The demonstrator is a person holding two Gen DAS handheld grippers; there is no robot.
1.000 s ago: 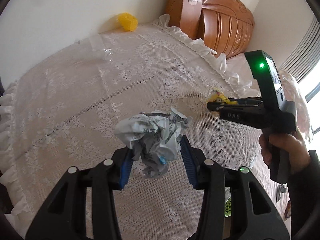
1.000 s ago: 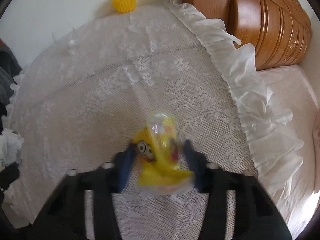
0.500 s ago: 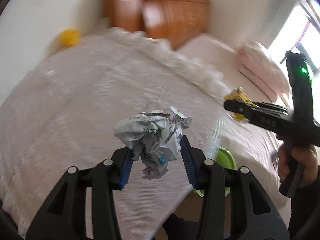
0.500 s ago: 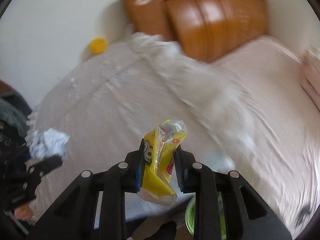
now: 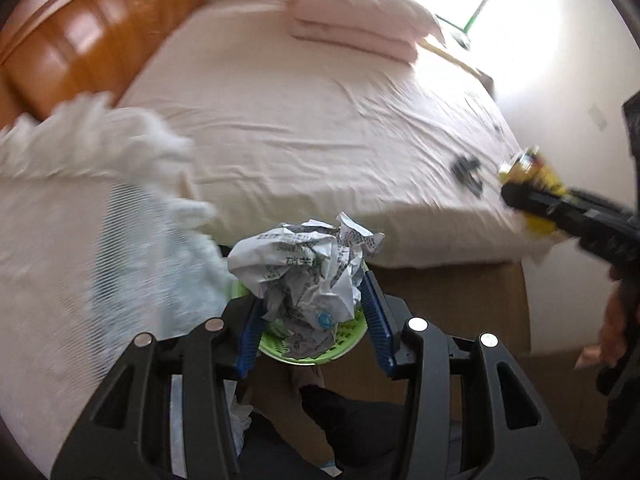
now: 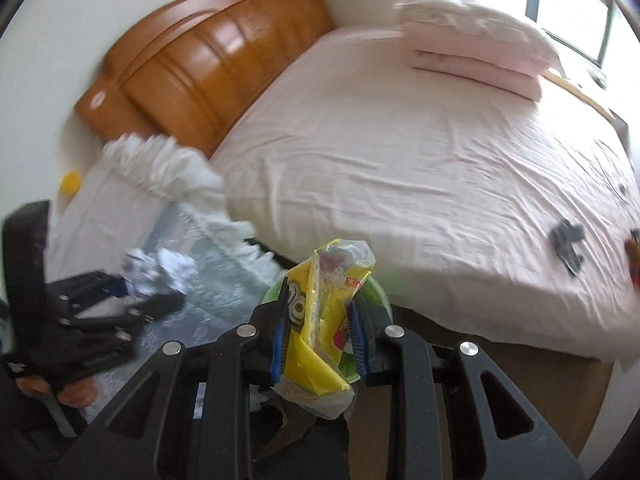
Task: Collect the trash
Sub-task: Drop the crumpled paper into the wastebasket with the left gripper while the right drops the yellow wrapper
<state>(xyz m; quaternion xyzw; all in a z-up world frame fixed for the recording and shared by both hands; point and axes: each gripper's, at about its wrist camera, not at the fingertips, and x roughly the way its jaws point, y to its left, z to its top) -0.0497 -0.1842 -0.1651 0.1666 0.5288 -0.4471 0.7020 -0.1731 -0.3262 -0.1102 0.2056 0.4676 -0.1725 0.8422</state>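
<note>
Pink sheet [image 6: 400,152] covers bed beside orange wooden headboard [image 6: 208,60].

Green basket [image 5: 348,330] mostly behind paper [image 5: 304,268]

I see a crumpled ball of matt printed white paper [image 5: 308,264], a glossy yellow plastic wrapper [image 6: 320,320], a green slotted plastic basket [image 5: 344,336], a glossy orange-brown wooden headboard [image 6: 208,56], a wrinkled matt pink cloth bedsheet [image 6: 420,152], and white lace cloth [image 5: 120,248].
</note>
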